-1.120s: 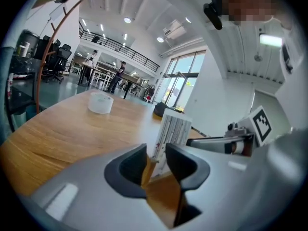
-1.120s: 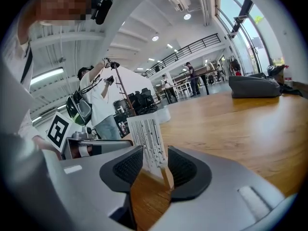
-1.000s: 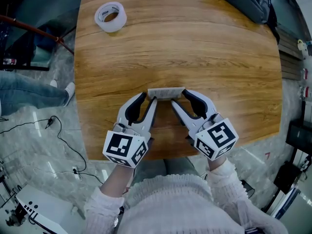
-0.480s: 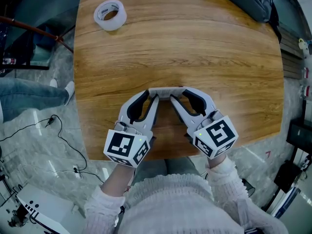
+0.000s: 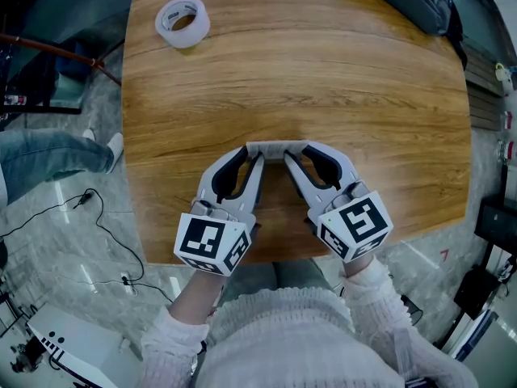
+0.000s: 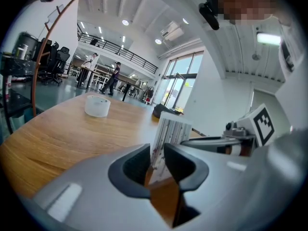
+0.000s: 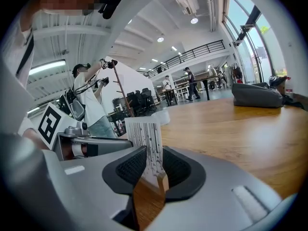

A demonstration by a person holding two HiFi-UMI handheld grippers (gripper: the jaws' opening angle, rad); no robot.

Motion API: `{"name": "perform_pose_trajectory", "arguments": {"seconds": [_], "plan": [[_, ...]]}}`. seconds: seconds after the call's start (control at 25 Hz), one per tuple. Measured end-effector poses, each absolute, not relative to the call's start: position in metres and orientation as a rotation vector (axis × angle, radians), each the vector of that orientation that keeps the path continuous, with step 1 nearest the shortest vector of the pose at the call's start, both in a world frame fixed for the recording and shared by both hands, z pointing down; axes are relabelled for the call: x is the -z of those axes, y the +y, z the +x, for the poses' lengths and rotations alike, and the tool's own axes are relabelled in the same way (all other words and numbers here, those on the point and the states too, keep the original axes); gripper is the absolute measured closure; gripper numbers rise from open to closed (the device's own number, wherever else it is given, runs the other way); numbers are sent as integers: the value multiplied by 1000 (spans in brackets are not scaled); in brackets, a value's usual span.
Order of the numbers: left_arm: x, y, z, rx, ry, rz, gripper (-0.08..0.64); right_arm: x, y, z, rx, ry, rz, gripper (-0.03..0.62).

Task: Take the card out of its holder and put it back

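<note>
Striped card [image 5: 276,149] stood on edge on the wooden table [image 5: 323,71], just below the centre of the head view. The left gripper [image 5: 253,153] pinched its left end and the right gripper [image 5: 296,152] its right end; both pairs of jaws had just been closing on it. A tape roll [image 5: 182,24] lay at upper left and a dark bag [image 5: 404,2] at upper right.

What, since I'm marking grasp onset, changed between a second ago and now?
Both sets of jaws have just been closing on the card holder: the left gripper on its left end, the right gripper on its right end. The pads now appear to press it. The hands, the holder, the tape roll and the bag stayed put.
</note>
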State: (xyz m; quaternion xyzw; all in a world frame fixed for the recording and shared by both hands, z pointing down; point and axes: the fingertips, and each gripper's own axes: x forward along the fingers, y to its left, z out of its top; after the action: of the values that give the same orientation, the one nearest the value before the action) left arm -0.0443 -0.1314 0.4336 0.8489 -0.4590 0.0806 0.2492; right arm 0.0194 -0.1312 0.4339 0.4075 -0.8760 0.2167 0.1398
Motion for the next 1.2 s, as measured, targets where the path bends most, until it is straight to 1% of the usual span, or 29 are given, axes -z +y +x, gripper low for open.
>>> {"name": "perform_pose_trajectory", "arguments": {"seconds": [0.64, 1.2], "plan": [[-414, -132, -42, -188, -1245, 2371, 469, -415, -131, 22, -590, -2558, 1197, 496], [-371, -129, -41, -158, -1263, 2451, 472, -373, -128, 23, -503, -2605, 1226, 495]]}}
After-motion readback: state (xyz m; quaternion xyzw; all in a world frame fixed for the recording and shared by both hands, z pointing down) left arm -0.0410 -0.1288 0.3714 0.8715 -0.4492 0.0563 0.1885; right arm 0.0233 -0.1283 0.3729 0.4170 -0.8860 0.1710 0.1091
